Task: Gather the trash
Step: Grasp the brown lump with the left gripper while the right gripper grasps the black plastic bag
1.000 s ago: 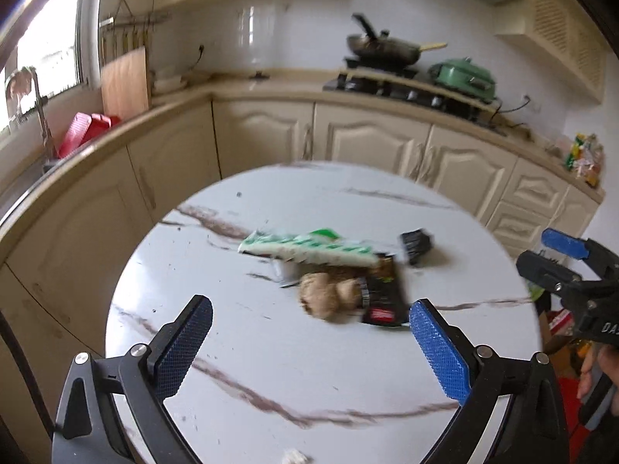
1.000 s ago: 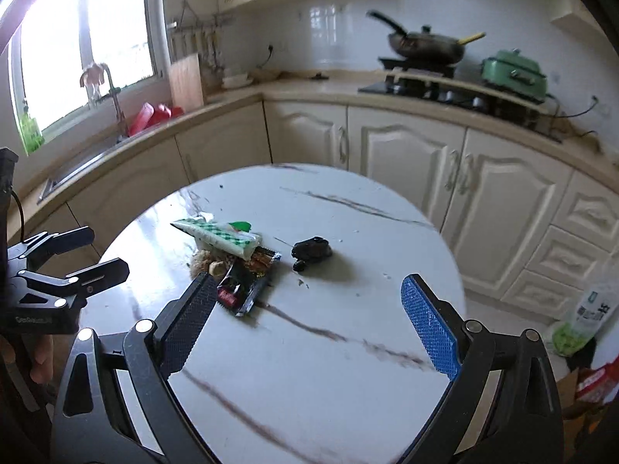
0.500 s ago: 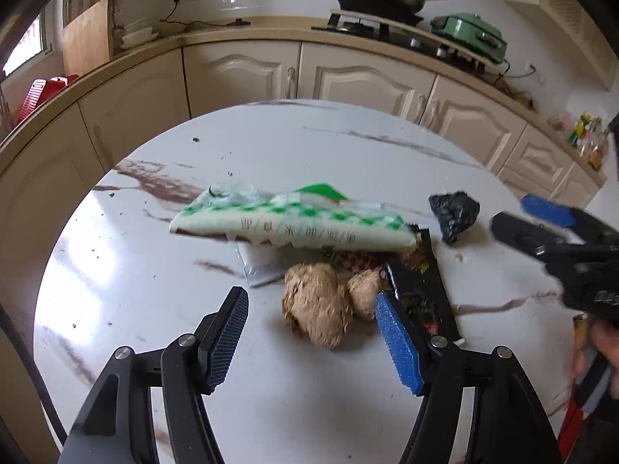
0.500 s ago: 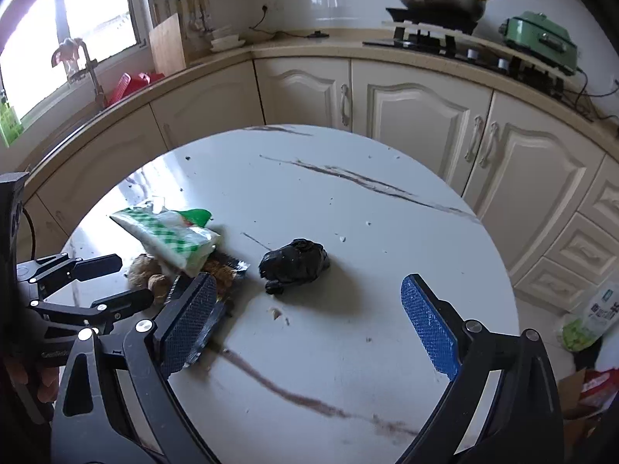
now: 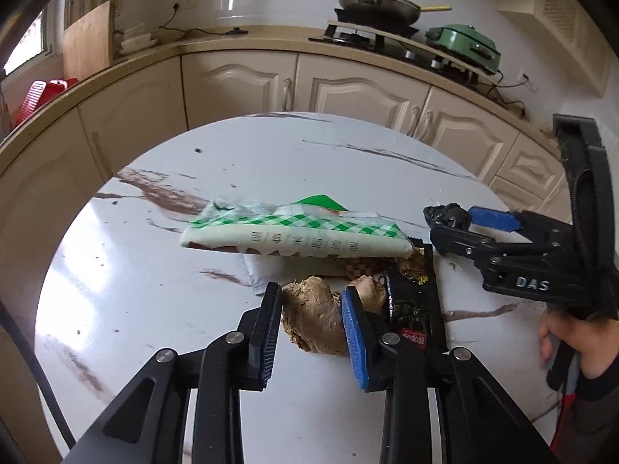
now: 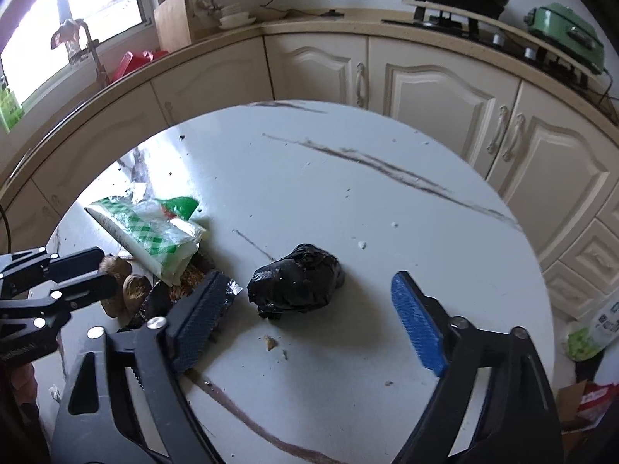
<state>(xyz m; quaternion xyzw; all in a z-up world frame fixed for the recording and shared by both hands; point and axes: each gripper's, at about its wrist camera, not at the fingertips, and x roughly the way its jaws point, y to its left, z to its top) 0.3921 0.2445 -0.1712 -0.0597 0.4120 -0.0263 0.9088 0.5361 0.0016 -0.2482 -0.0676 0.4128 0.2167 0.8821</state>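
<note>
On the round white marble table [image 5: 154, 309] lies a heap of trash. My left gripper [image 5: 311, 321] is closing, and its pads touch both sides of a brown ginger-like lump [image 5: 313, 317]. A smaller brown lump [image 5: 367, 290] lies to its right, beside a black snack wrapper [image 5: 412, 309]. A green-checked white packet [image 5: 298, 236] rests just behind them. My right gripper [image 6: 307, 276] is also closing. A crumpled black bag [image 6: 296, 286] sits between its fingertips [image 6: 414, 309], and the pads stand clear of it.
Crumbs [image 6: 271, 342] dot the table near the black bag. Cream cabinets [image 6: 445, 89] curve behind the table, with a wok [image 5: 377, 0] and a green pot [image 5: 462, 40] on the stove. Bags and a box [image 6: 588, 398] lie on the floor at right.
Both grippers came down and forward to the trash. The left jaws narrowed from wide apart onto the brown lump. The right jaws drew in a little around the black bag.
</note>
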